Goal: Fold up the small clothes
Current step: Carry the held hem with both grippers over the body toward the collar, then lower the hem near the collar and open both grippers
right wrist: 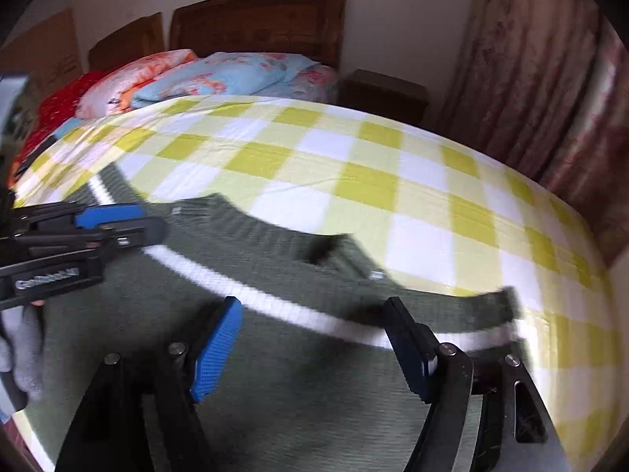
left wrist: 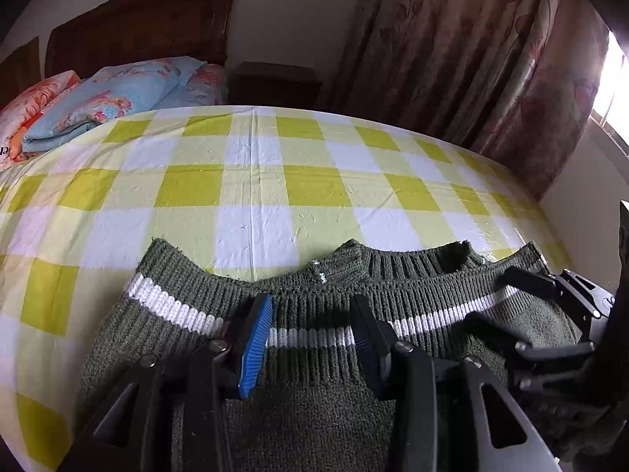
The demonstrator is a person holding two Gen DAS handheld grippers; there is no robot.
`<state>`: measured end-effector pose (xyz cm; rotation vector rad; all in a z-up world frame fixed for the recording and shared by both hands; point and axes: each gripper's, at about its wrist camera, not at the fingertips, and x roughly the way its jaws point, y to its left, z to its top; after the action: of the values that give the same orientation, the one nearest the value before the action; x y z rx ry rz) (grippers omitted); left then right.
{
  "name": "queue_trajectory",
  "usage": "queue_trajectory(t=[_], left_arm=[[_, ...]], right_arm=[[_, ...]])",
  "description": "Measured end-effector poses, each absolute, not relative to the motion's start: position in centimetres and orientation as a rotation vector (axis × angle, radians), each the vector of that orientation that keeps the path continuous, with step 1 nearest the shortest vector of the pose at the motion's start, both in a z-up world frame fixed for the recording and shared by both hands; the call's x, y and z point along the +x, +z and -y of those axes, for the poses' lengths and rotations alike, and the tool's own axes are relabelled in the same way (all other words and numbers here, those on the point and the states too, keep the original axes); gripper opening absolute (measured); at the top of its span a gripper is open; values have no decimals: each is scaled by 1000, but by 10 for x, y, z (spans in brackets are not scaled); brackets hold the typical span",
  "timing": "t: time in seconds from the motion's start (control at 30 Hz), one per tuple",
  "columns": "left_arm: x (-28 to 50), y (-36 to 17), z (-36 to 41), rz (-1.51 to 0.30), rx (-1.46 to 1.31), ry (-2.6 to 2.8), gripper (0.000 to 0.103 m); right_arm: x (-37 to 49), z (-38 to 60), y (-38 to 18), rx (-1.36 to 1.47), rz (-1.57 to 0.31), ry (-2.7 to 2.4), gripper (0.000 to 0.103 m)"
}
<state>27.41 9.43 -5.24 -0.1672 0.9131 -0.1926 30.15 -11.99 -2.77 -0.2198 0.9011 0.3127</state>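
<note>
A dark green knit sweater (left wrist: 322, 401) with a white stripe (left wrist: 306, 337) lies flat on the yellow-checked bed sheet (left wrist: 251, 181), its ribbed band and neckline toward the far side. My left gripper (left wrist: 310, 338) hovers open over the striped band, and the cloth lies flat between its blue pads without being pinched. The right gripper (left wrist: 507, 303) shows at the right edge over the same band. In the blurred right wrist view, my right gripper (right wrist: 314, 350) stands wide open above the sweater (right wrist: 275, 393) near its right corner. The left gripper (right wrist: 151, 220) is at the left.
Folded floral quilts and pillows (left wrist: 106, 98) are piled by the dark wooden headboard (left wrist: 141, 23). A dark nightstand (left wrist: 275, 82) and patterned curtains (left wrist: 471, 59) stand past the bed's far edge. A grey-gloved hand (right wrist: 23, 354) holds the left gripper's handle.
</note>
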Motion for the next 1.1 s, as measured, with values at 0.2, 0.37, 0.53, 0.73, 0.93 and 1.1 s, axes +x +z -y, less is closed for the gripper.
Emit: queue_trajectory(t=[0.2,0.37,0.53,0.73,0.93,1.1], left_arm=[[275,-53,-92,-917,-147,-179,43],[275,-53,-90,-918,-133,-169,43],[274,-53,-86,-918,-104,-155,43],[274,-53,-87,-914,-104,-155,43],[274,-53,-87,-914,-111,-157,43],[274,-53,-86,-915,-106,-155,43]], right_arm=[[330,218,-33,24,-981,106,103],[298,190,-1,-75,-784,90,103],[268,103,13,-274,-742,330,103],[280,90,-32,-245,-896,364,103],[298,159,-32,-120,-932,166,103],[300,176,-34,-52,-944,190,103]])
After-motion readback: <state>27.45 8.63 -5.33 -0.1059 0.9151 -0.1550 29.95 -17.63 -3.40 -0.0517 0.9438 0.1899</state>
